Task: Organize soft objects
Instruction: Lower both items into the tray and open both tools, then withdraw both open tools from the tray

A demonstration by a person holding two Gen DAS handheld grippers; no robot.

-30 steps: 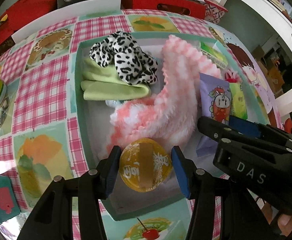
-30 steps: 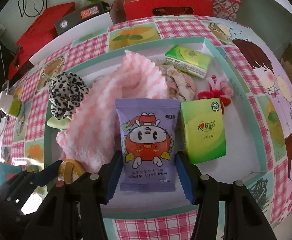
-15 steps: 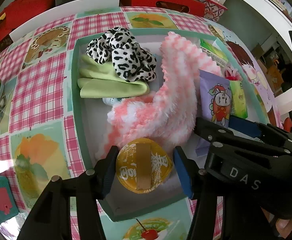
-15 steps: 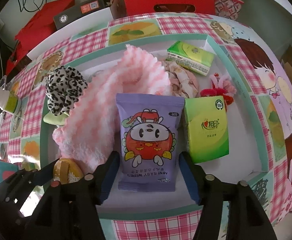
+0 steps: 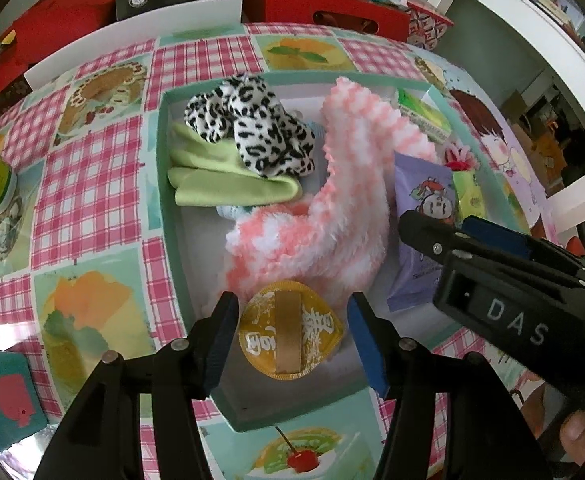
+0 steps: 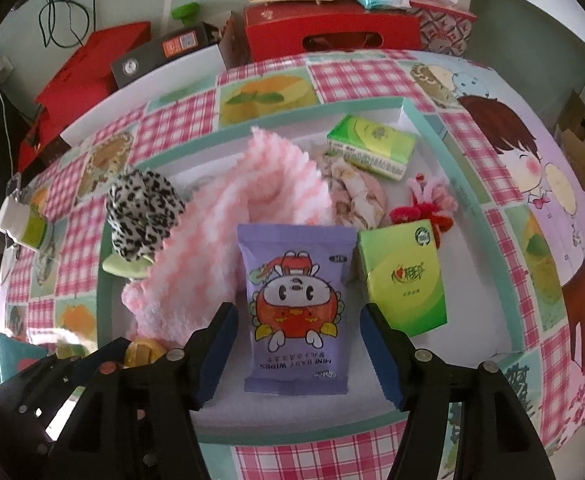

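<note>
The purple wipes pack [image 6: 297, 312] lies flat in the tray [image 6: 508, 350], and my right gripper [image 6: 298, 356] has just opened its fingers, so they stand apart from it. My left gripper [image 5: 292, 340] is half open around the yellow pouch [image 5: 290, 336], not pressing. The pink scarf [image 5: 332, 208] crowds both, and the green tissue pack [image 6: 406, 276] lies just beside the wipes.

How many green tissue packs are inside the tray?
2. One green tissue pack lies right of the purple wipes pack; the other lies near the tray's far right corner. More may hide under the cloths.
</note>
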